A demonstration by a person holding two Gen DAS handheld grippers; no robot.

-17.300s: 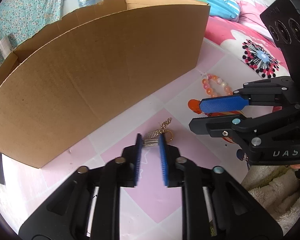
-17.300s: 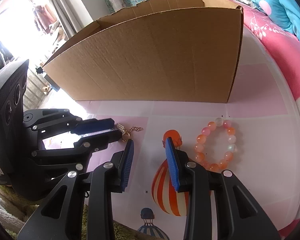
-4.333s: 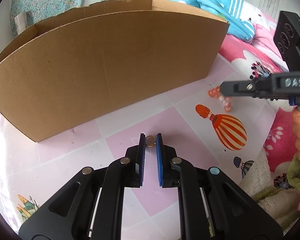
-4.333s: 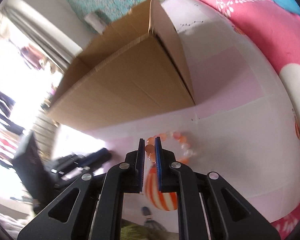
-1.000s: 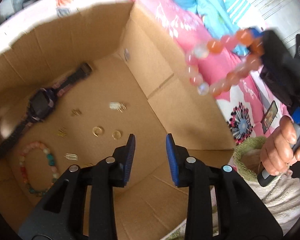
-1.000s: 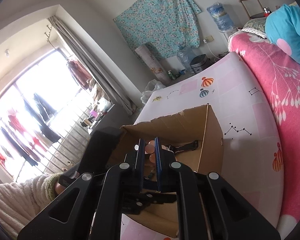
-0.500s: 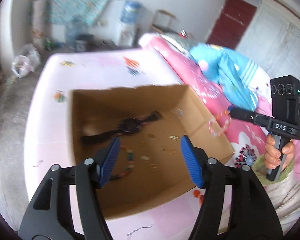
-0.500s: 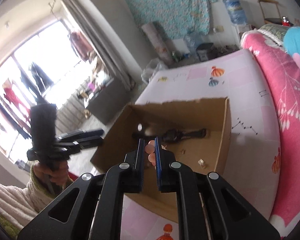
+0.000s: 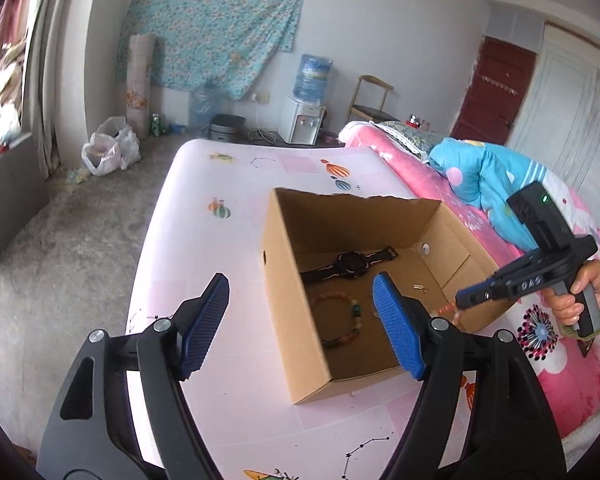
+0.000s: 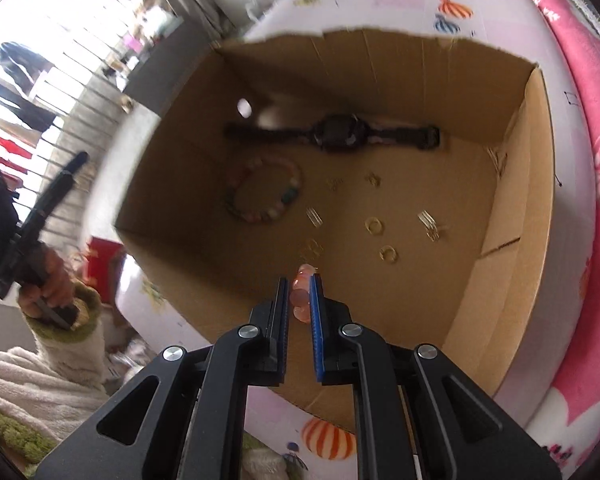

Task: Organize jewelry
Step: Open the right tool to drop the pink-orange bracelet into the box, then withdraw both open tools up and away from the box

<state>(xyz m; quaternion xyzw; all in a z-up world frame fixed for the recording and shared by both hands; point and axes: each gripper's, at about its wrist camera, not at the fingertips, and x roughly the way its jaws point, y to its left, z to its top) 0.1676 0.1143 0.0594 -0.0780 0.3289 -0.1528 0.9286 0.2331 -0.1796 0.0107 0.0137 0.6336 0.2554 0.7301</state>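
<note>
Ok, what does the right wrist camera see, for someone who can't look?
The right gripper holds an orange bead bracelet over an open cardboard box. Inside lie a black watch, another bead bracelet and small gold rings.

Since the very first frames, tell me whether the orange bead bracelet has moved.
Yes. The orange bead bracelet has left the pink mat beside the cardboard box and now hangs pinched in the right gripper above the box's open interior.

home bedroom; bed (image 9: 440, 168), water dispenser (image 9: 302, 124)
</note>
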